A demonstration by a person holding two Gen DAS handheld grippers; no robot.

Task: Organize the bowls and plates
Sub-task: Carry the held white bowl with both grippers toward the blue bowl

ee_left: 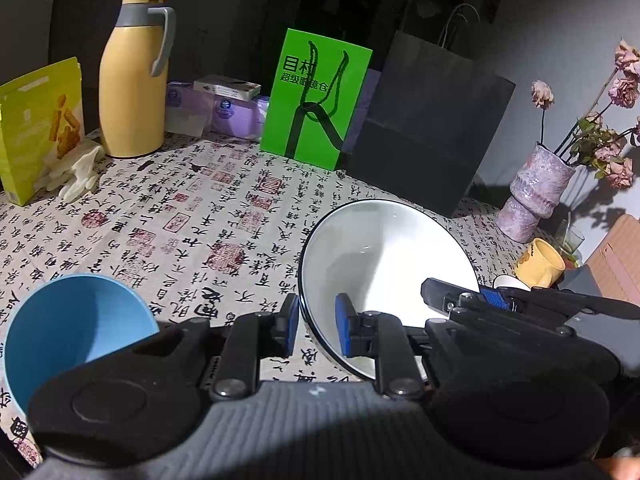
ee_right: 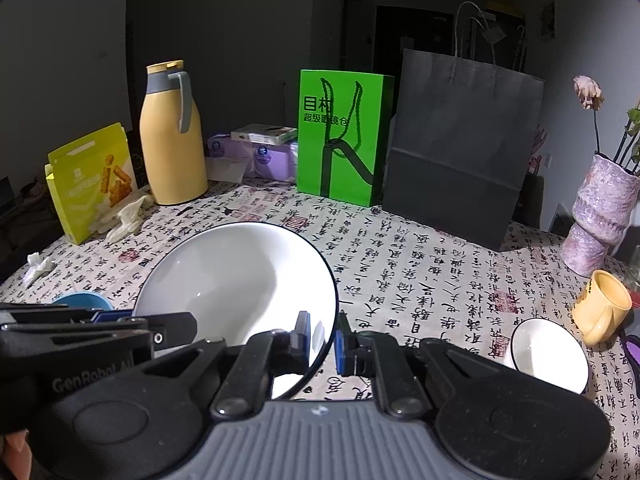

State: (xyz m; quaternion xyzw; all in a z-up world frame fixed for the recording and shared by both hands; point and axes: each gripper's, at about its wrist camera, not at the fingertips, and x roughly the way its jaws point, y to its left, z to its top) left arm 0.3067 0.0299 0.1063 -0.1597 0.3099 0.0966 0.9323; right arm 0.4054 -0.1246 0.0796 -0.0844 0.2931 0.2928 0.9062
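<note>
A large white bowl with a thin black rim is held tilted over the patterned tablecloth by both grippers. My left gripper is shut on its left rim, one blue pad inside and one outside. My right gripper is shut on the right rim of the same bowl. Each gripper shows in the other's view, the right gripper at the bowl's far side and the left gripper at the left. A blue bowl sits on the cloth at the left. A small white bowl sits at the right.
A yellow mug lies on its side by a pink vase with dried roses. Along the back stand a yellow thermos, a snack box, purple tissue packs, a green bag and a black paper bag.
</note>
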